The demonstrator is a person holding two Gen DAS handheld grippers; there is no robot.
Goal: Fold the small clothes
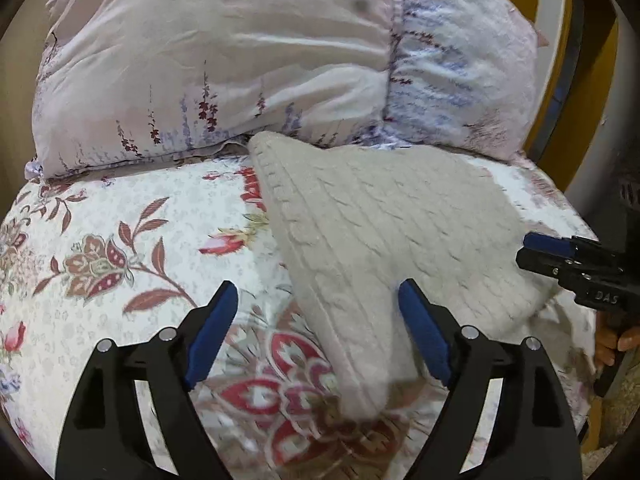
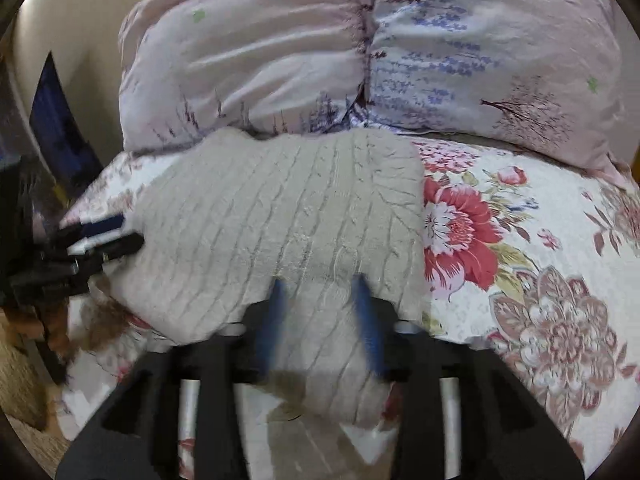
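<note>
A beige cable-knit garment (image 1: 380,232) lies folded on the floral bedspread (image 1: 120,248); it also shows in the right wrist view (image 2: 280,220). My left gripper (image 1: 318,296) is open, its blue pads on either side of the garment's near edge, and holds nothing. In the right wrist view the other gripper (image 2: 104,236) shows at the garment's left edge. My right gripper (image 2: 320,284) is blurred, its blue fingers part open over the garment's near edge; I cannot tell whether they pinch the cloth. In the left wrist view it (image 1: 532,248) shows at the right edge.
A large pale floral pillow (image 1: 224,60) lies just behind the garment, also in the right wrist view (image 2: 360,48). A yellow and white frame (image 1: 560,40) stands at the far right. The bed's edge and floor (image 2: 24,380) are at the lower left.
</note>
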